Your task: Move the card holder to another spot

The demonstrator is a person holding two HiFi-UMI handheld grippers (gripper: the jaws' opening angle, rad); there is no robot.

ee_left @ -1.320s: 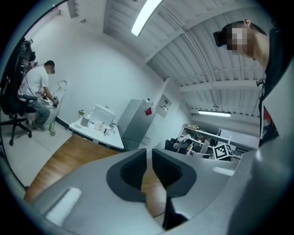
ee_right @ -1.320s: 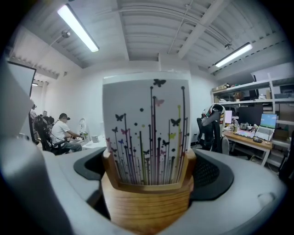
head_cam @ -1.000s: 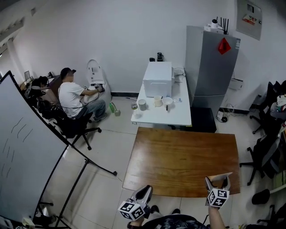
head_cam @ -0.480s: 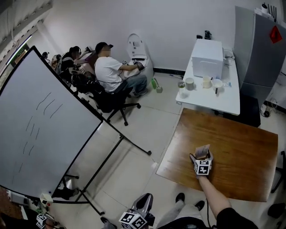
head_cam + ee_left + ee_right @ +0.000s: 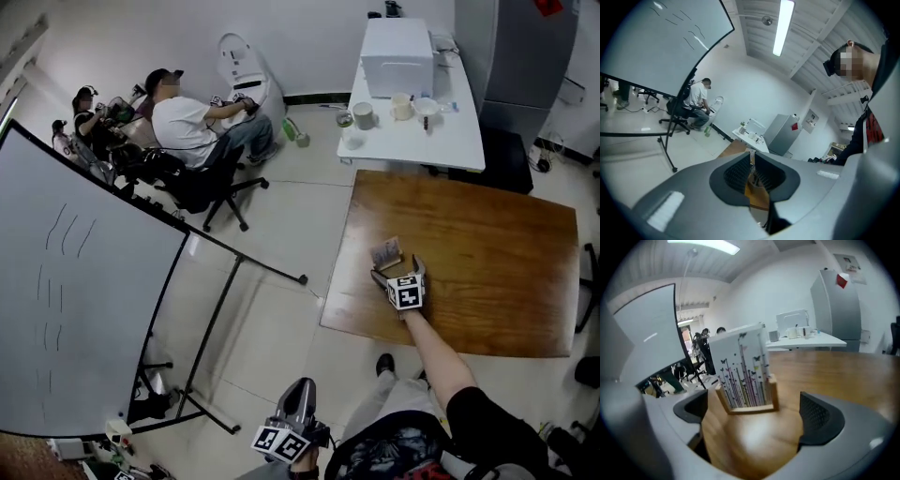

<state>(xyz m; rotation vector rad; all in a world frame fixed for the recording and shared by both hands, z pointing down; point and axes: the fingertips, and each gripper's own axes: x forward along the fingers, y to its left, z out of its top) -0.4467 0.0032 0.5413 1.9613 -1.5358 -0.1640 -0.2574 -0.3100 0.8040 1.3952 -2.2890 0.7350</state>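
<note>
The card holder point(image 5: 386, 251) is a small wooden stand with a white flower-print card in it. It stands upright on the brown wooden table point(image 5: 487, 234), near the table's left edge. My right gripper point(image 5: 396, 270) sits just behind it, and its jaws are opening. In the right gripper view the card holder point(image 5: 743, 376) stands in the mouth of the right gripper point(image 5: 754, 416), and neither pad touches it. My left gripper point(image 5: 302, 392) hangs low over the floor beside the person's legs. In the left gripper view the left gripper point(image 5: 751, 171) has its pads almost together, with nothing between them.
Beyond the brown table stands a white table point(image 5: 450, 141) carrying a white box point(image 5: 397, 58) and cups. A grey fridge point(image 5: 516, 47) is at the back right. A large whiteboard on a stand point(image 5: 84, 319) fills the left. People sit on office chairs point(image 5: 202, 183) at the back left.
My right gripper carried the card holder from the table's near right edge to its left side. The holder now stands on the table, free of the pads. The head view swung left.
</note>
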